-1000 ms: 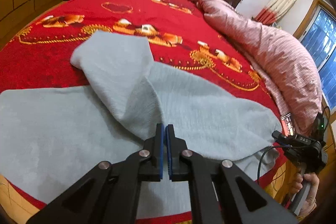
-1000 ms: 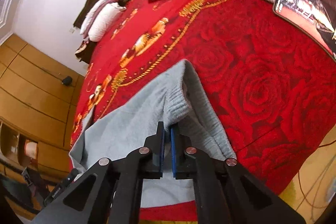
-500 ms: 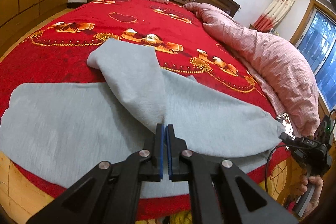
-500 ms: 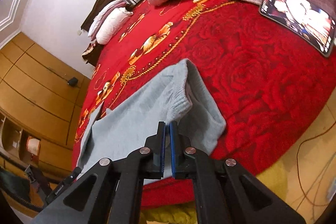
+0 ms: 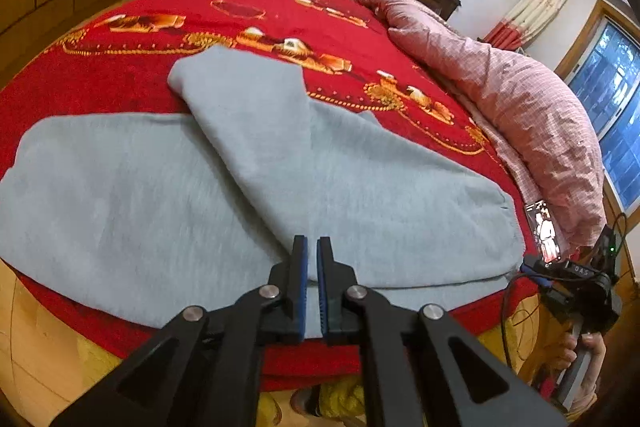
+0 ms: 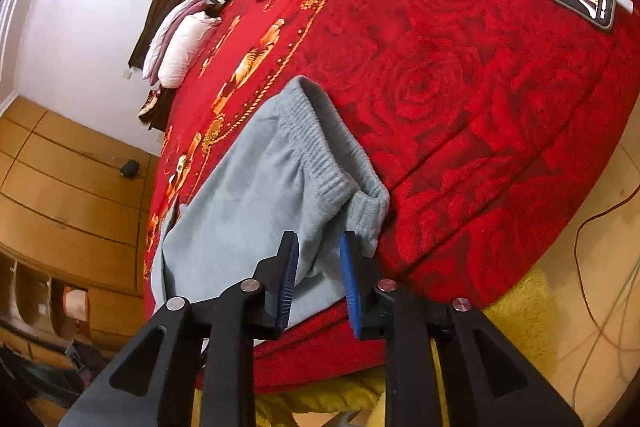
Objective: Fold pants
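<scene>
The grey pants [image 5: 168,203] lie across the near edge of the bed [image 5: 120,83], on its red cover. One leg [image 5: 248,115] is already folded over the other, slanted, so the first fold looks done but not tidy. My left hand-held gripper [image 5: 312,247] has its jaws almost together with a thin gap, and I see no cloth between them. My right hand-held gripper [image 6: 319,247] stands apart beside the waistband [image 6: 320,155], holding nothing. In my judgement, folding in half along the length remains.

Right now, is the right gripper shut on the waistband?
No, the right gripper stands open, its blue pads apart, with the waistband of the pants lying free on the bed.
</scene>
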Demonstrator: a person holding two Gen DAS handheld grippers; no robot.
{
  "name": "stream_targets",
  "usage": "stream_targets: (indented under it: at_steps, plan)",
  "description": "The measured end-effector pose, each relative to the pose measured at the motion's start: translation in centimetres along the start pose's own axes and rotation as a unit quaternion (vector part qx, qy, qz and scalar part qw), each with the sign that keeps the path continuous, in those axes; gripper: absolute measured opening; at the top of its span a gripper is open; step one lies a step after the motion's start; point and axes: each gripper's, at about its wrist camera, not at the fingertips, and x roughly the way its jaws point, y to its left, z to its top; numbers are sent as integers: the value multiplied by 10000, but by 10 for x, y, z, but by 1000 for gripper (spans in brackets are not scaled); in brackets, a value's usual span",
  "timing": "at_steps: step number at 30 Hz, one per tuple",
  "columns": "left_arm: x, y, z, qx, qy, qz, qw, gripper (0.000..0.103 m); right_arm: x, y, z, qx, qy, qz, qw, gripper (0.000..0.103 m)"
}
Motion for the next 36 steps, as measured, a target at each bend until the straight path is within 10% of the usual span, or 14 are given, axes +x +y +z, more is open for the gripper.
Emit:
stream_targets:
  at_steps: [5, 15, 19, 22, 36]
  plan:
    - [11, 9, -1, -230, 185, 42, 9996, 26, 7, 4, 5, -90, -3, 46, 9999, 23]
    - [39, 13, 10, -591, 496, -24, 9970, 37, 23, 0, 13, 111, 67, 116, 9998, 23]
    - [52, 8, 16, -508, 459, 73, 9976, 36, 19, -2, 16, 88, 8, 196, 9998, 12]
    - [54, 3, 19, -323, 392, 97, 9987, 4, 10, 0, 16, 16, -75, 299, 9995, 5]
    - [7, 2, 8, -112, -19, -146, 9998, 4, -12, -2, -10, -207, -157, 261, 9993, 4]
